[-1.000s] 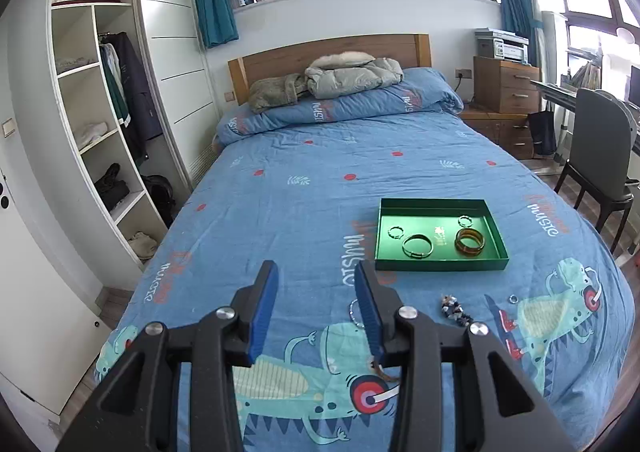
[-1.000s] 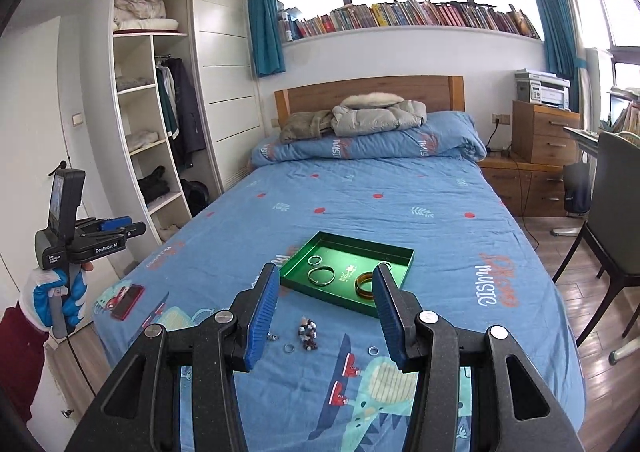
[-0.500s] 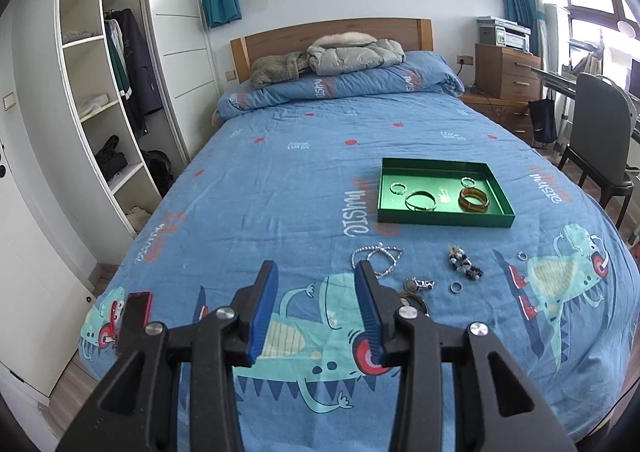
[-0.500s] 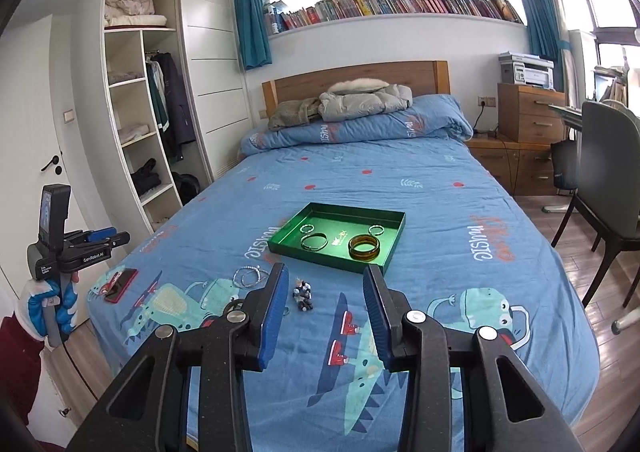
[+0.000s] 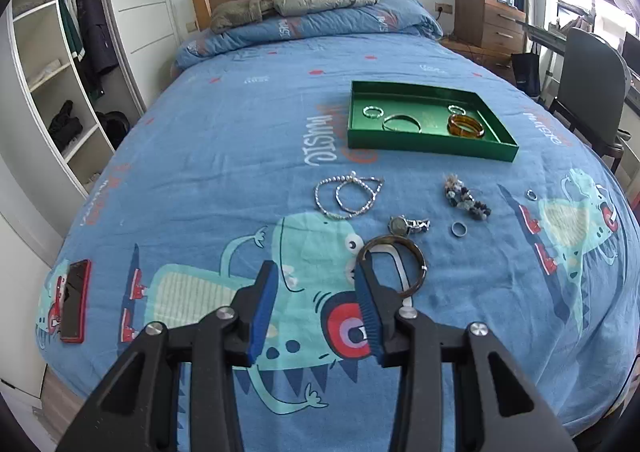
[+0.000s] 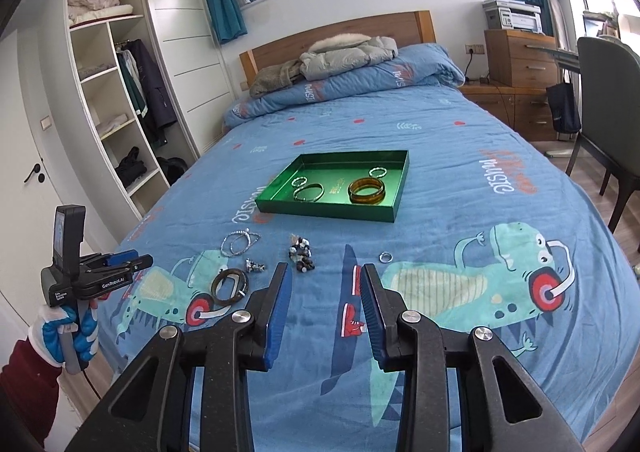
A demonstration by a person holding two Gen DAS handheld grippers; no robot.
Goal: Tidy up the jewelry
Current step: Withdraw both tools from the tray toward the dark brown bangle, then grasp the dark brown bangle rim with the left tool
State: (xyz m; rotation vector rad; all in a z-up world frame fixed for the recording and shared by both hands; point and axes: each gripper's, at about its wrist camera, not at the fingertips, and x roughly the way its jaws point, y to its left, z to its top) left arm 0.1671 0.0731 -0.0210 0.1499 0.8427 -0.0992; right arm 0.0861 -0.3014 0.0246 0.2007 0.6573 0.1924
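With both the left tongs (image 5: 316, 284) and the right tongs (image 6: 324, 286) spread and empty above the blue dinosaur-print bed (image 5: 240, 140), the dark brown round bangle (image 5: 404, 256) beside the left tongs may slide on soft fabric, missing the green rectangular tray (image 5: 432, 142).

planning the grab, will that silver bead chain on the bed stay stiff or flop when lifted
The silver bead chain probably flops: it lies in loose overlapping loops. It looks thin, so likely light. Its loops may drag or snag on the soft blue bedcover.
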